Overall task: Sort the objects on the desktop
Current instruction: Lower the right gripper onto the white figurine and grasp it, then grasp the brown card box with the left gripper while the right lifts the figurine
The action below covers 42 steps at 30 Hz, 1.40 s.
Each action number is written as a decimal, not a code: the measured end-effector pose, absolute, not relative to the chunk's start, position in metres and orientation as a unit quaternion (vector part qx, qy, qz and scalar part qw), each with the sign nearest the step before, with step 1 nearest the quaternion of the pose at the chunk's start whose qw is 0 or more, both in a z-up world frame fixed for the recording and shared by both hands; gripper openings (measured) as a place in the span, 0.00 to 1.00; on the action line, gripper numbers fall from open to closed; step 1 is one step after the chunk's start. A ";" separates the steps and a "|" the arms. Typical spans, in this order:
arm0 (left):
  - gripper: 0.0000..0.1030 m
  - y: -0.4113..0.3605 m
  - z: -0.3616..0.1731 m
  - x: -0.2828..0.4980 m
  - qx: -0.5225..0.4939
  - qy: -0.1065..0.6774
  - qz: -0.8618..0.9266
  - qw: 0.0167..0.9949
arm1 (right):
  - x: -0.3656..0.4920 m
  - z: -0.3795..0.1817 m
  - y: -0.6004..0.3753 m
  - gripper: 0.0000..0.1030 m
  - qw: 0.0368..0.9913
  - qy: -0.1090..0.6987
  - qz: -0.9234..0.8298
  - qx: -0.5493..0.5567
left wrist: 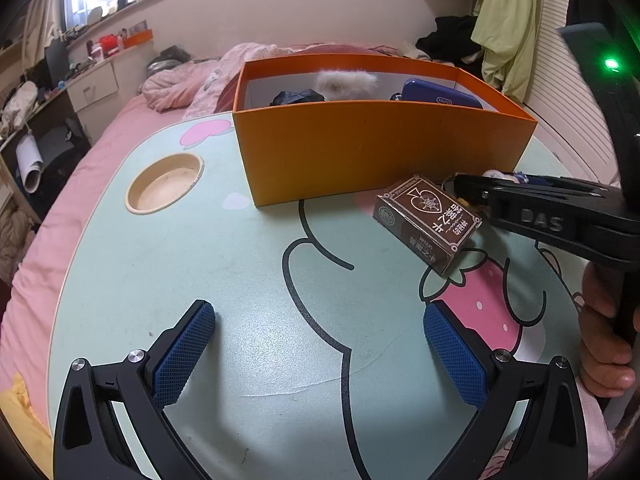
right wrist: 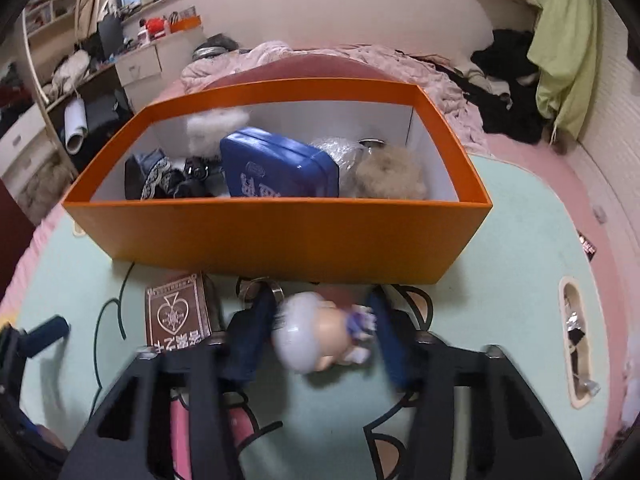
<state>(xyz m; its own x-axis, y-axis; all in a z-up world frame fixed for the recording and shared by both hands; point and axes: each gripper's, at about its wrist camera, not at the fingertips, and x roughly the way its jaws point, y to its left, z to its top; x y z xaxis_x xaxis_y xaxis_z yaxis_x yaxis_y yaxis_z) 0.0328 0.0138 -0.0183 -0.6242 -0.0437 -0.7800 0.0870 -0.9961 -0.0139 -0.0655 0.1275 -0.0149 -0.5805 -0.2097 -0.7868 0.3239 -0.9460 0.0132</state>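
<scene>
A small doll figure (right wrist: 316, 336) with pale hair and a metal ring sits between the blue pads of my right gripper (right wrist: 320, 314), which is shut on it just in front of the orange box (right wrist: 280, 236). The picture of it is blurred. From the left wrist view the right gripper (left wrist: 476, 190) reaches in from the right, behind a brown card box (left wrist: 428, 220) lying on the table. My left gripper (left wrist: 320, 312) stands open over the table (left wrist: 200, 260) with nothing between its fingers. The card box (right wrist: 178, 312) lies left of the doll.
The orange box holds a blue case (right wrist: 280, 168), a white fluffy thing (right wrist: 212, 124), a beige pompom (right wrist: 392, 176) and dark items (right wrist: 160, 176). The green table has a round cup recess (left wrist: 164, 184) and a slot (right wrist: 576, 340). A person's hand (left wrist: 604, 340) is at right. Bedding surrounds the table.
</scene>
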 end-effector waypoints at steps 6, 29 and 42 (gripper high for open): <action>1.00 0.014 -0.019 0.033 0.432 0.025 -0.901 0.036 | -0.045 -0.008 0.151 0.40 0.160 0.042 -0.892 0.420; 1.00 0.075 0.008 -0.030 0.438 0.014 -0.899 0.006 | -0.009 0.023 0.208 0.39 0.160 -0.022 -0.921 0.354; 0.64 0.058 0.000 -0.007 0.442 0.013 -0.896 -0.031 | -0.009 0.017 0.210 0.39 0.161 -0.021 -0.919 0.360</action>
